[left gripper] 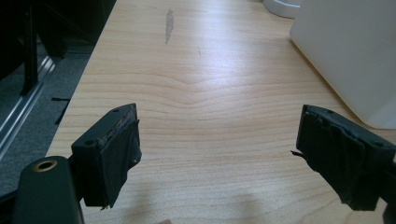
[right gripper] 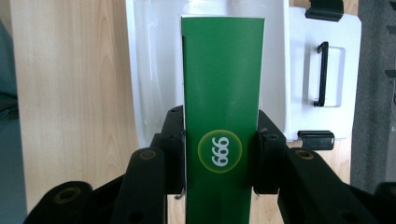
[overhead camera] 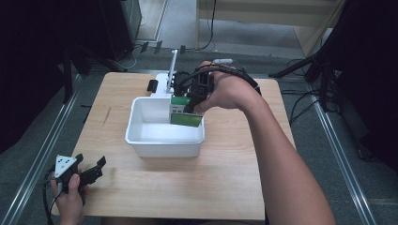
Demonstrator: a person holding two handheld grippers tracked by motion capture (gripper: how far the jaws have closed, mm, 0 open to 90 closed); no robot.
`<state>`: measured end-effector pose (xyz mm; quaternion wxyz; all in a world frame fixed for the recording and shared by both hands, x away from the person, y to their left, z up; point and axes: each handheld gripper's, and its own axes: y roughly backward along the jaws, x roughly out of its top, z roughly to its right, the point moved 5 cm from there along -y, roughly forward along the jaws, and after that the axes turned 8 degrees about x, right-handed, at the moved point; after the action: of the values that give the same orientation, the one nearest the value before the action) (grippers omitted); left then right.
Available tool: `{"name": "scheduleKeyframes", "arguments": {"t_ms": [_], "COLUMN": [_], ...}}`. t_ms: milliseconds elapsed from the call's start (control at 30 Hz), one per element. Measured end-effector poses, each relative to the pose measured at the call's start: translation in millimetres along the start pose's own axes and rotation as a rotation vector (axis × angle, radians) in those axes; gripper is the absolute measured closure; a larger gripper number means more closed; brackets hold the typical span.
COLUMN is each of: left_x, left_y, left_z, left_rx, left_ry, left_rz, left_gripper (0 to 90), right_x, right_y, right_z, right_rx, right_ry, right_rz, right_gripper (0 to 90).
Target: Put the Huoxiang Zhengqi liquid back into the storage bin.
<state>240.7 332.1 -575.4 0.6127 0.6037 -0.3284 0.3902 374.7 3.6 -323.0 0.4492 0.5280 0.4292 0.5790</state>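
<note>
A green box point(overhead camera: 184, 115) with a round "999" mark point(right gripper: 219, 149) hangs over the back right part of a white plastic bin point(overhead camera: 141, 140), its lower end inside the bin. My right gripper point(overhead camera: 190, 101) is shut on the green box point(right gripper: 222, 84), one jaw on each narrow side. The white bin point(right gripper: 149, 70) lies below the box in the right gripper view. My left gripper point(overhead camera: 91, 171) rests open at the table's front left corner, nothing between its jaws. In the left gripper view the left gripper point(left gripper: 219, 154) faces bare wood, with the bin wall point(left gripper: 345, 51) to the right.
The bin's white lid point(right gripper: 336, 74) with black clips and a black handle lies behind the bin at the table's back edge point(overhead camera: 162, 82). The wooden table point(overhead camera: 187, 187) has free room in front of and left of the bin. Stands and cables surround the table.
</note>
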Motion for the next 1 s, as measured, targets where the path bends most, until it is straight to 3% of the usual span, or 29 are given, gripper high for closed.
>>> {"name": "scheduleKeyframes", "arguments": {"t_ms": [133, 167, 500, 600, 1000], "left_x": [0.1, 0.2, 0.0, 0.0, 0.0], "left_y": [0.0, 0.0, 0.1, 0.1, 0.5], "left_z": [0.1, 0.1, 0.0, 0.1, -0.2], "left_rx": [0.000, 0.000, -0.003, -0.003, -0.007], "left_ry": [0.000, 0.001, -0.001, -0.001, -0.001], "left_rz": [0.003, 0.005, -0.001, -0.001, -0.002], "left_gripper": [14.7, 14.7, 14.7, 14.7, 14.7], "right_x": [-0.5, -1.6, -7.3, -9.3, -9.4], "right_y": [-10.9, -13.1, -38.2, -44.7, -73.9], "right_z": [5.1, 4.4, 8.0, 9.4, 11.6], "right_rx": [-0.003, 0.001, 0.012, 0.017, 0.022], "right_ry": [0.020, 0.001, 0.021, 0.002, 0.025], "right_rz": [-0.005, -0.015, -0.041, -0.040, -0.069], "right_gripper": [64.6, 64.6, 64.5, 64.5, 64.4]}}
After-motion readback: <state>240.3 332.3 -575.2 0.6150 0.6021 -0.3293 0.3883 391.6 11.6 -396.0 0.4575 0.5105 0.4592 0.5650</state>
